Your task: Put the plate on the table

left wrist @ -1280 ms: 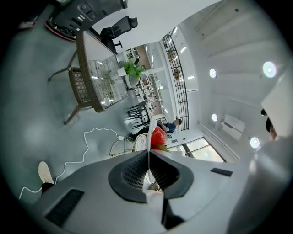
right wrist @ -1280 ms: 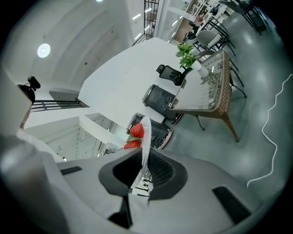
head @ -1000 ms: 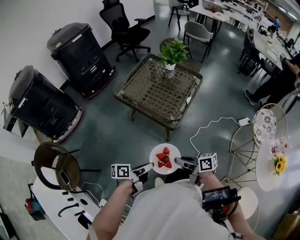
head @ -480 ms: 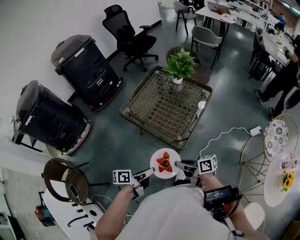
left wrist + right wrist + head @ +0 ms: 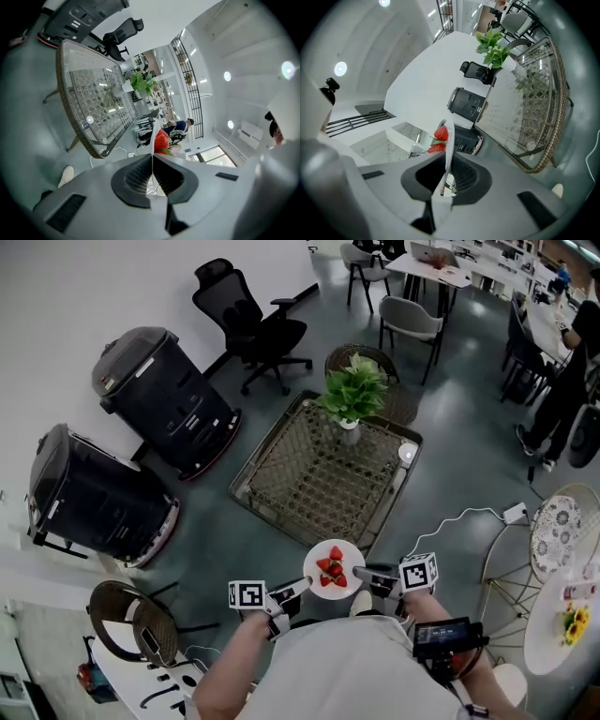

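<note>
A white plate (image 5: 334, 568) with several strawberries (image 5: 332, 571) hangs level in front of me, above the floor. My left gripper (image 5: 301, 586) is shut on its left rim and my right gripper (image 5: 362, 571) on its right rim. The left gripper view shows the plate (image 5: 153, 137) edge-on in the left gripper (image 5: 152, 169), with strawberries (image 5: 161, 140) beside it. The right gripper view shows the plate (image 5: 449, 140) the same way in the right gripper (image 5: 446, 174). The glass-topped wicker table (image 5: 314, 479) stands just beyond the plate, its near corner close to the rim.
A potted plant (image 5: 352, 390) stands on the table's far corner. Two dark wheeled machines (image 5: 164, 399) (image 5: 94, 493) and an office chair (image 5: 248, 320) are at the left. A white cable (image 5: 450, 521) lies on the floor; wire-legged side tables (image 5: 561, 526) stand at the right.
Both grippers have carried the plate toward the wicker table, which now lies much closer to the plate's far rim. The grip on both sides is unchanged.
</note>
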